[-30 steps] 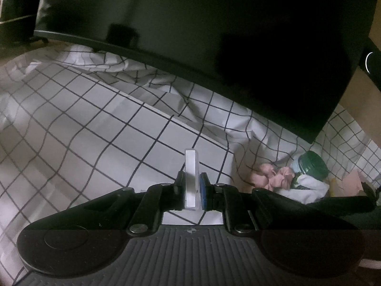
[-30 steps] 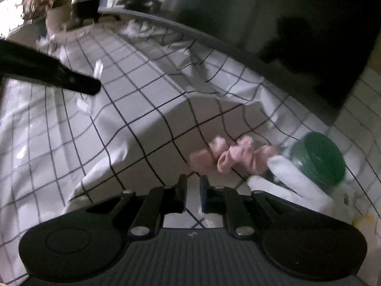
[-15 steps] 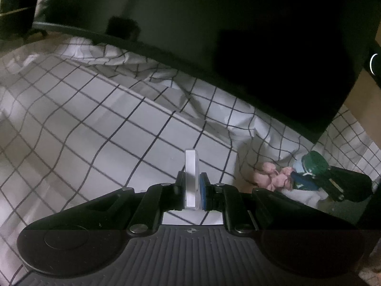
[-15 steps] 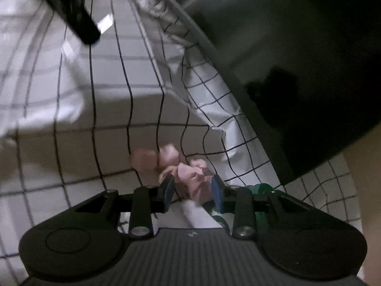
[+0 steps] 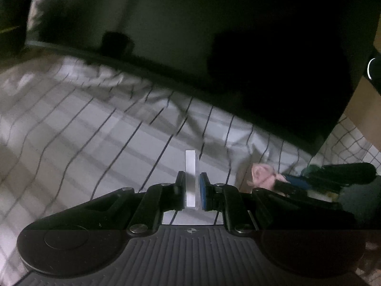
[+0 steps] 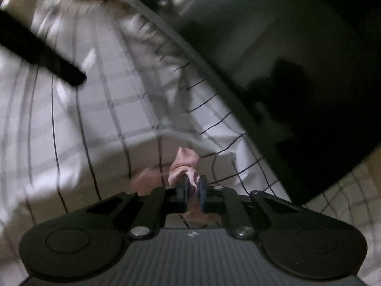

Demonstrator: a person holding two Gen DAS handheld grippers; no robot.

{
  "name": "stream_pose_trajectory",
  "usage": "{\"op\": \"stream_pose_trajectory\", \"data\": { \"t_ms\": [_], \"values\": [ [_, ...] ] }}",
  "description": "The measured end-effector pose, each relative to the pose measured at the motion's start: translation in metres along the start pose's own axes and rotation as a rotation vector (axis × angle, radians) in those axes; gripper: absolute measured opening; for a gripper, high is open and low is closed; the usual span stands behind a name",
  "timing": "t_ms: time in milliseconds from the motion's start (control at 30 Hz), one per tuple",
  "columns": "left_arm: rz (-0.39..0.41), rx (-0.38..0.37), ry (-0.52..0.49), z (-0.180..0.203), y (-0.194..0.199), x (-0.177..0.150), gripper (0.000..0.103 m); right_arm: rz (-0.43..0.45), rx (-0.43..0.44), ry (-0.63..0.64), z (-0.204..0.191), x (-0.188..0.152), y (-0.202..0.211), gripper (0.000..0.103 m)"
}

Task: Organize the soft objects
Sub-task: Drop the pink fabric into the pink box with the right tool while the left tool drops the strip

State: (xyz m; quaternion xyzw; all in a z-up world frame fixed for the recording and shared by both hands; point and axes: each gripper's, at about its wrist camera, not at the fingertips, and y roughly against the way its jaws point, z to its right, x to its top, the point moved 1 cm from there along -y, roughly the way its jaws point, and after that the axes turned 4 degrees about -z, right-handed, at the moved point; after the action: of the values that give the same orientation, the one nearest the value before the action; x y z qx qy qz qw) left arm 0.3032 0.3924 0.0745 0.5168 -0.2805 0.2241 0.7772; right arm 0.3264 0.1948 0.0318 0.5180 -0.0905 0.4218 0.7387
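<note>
Overhead, a dark monitor [image 5: 238, 35] looms above the rumpled checked cloth [image 5: 71, 131] covering the surface. Next, the left gripper [image 5: 192, 186] is clamped tight on a thin white slab [image 5: 190, 178] standing upright between its jaws. Smallest, the pink scrunchie [image 6: 183, 164] is pinched in the right gripper [image 6: 192, 188], whose jaws have closed to a narrow gap, fabric bunching above the pads
</note>
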Motion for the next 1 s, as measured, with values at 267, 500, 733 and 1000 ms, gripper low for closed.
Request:
{"op": "stream_pose_trajectory", "data": {
  "t_ms": [267, 500, 733, 1000],
  "values": [
    [0.041, -0.075, -0.065, 0.033, -0.02, 0.041, 0.015, 0.072, 0.259, -0.488, 0.101, 0.001, 0.061, 0.008],
    [0.071, -0.097, -0.156, 0.067, -0.036, 0.076, 0.015, 0.15, 0.261, -0.689, 0.166, -0.002, 0.104, 0.008],
    [0.085, -0.141, -0.201, 0.1, -0.031, 0.09, 0.015, 0.211, 0.128, -0.677, 0.193, -0.011, 0.144, 0.008],
    [0.113, -0.216, -0.295, 0.172, -0.018, 0.081, 0.015, 0.261, 0.051, -0.704, 0.22, -0.054, 0.193, 0.008]
  ]
}}
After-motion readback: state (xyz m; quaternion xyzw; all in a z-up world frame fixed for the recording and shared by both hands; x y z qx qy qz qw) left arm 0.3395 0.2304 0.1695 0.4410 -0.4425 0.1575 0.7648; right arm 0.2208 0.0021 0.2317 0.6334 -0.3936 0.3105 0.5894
